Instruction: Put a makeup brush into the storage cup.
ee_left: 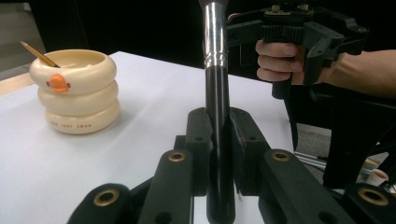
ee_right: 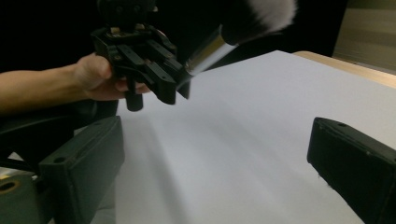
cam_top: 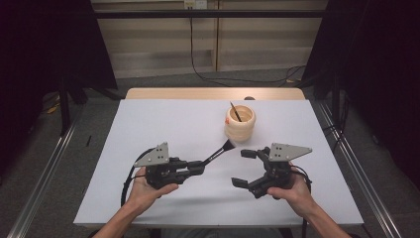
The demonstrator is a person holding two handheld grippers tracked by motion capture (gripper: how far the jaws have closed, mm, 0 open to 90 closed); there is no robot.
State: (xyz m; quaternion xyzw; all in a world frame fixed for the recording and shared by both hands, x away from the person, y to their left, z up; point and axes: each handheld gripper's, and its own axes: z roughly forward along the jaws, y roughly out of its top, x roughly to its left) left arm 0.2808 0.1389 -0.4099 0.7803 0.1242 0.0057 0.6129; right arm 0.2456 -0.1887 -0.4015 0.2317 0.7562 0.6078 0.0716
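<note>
High view: the left gripper [cam_top: 195,167] has its black jaws clamped on the smooth black handle of a makeup brush [cam_top: 216,154], whose shiny metal collar and soft white-tipped bristles angle up toward a cream, ring-stacked cup [cam_top: 240,124] with an orange duck bill. The right gripper [cam_top: 243,167] hovers nearby over the matte white tabletop [cam_top: 158,124], jaws wide apart and holding nothing.
</note>
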